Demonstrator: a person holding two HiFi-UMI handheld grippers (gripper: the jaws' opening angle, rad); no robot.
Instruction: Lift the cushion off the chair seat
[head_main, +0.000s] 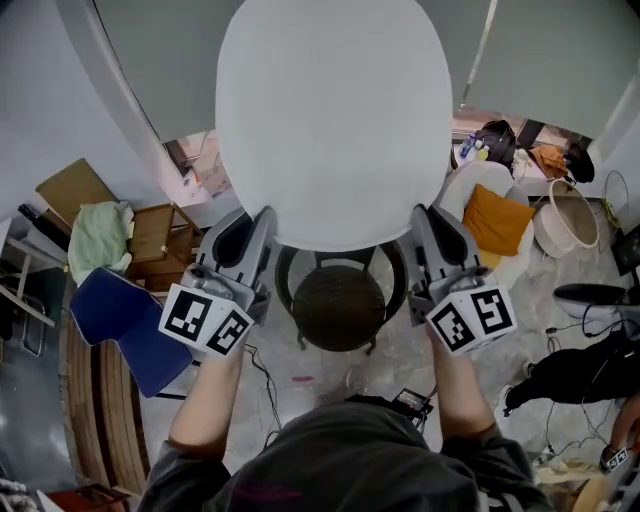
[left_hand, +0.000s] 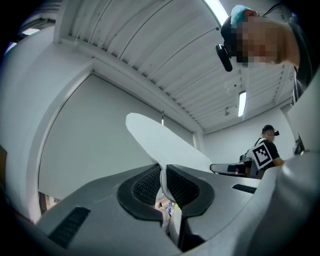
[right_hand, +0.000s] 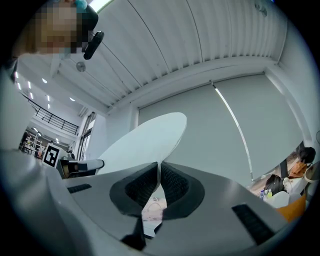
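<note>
A pale grey oval cushion (head_main: 330, 115) hangs in the air, high above a dark round chair seat (head_main: 338, 307). My left gripper (head_main: 258, 228) is shut on the cushion's near left edge, and my right gripper (head_main: 422, 225) is shut on its near right edge. In the left gripper view the thin cushion (left_hand: 165, 142) runs up and right from between the ribbed pads (left_hand: 147, 185). In the right gripper view the cushion (right_hand: 145, 140) stretches up from the pinched edge between the pads (right_hand: 172, 186). Both grippers tilt a little upward.
Around the chair stand a blue padded piece (head_main: 125, 325) and wooden furniture (head_main: 160, 235) at the left, and a white armchair with an orange pillow (head_main: 495, 220) and a round basket (head_main: 570, 215) at the right. Cables lie on the floor. Another person (left_hand: 267, 150) stands in the background.
</note>
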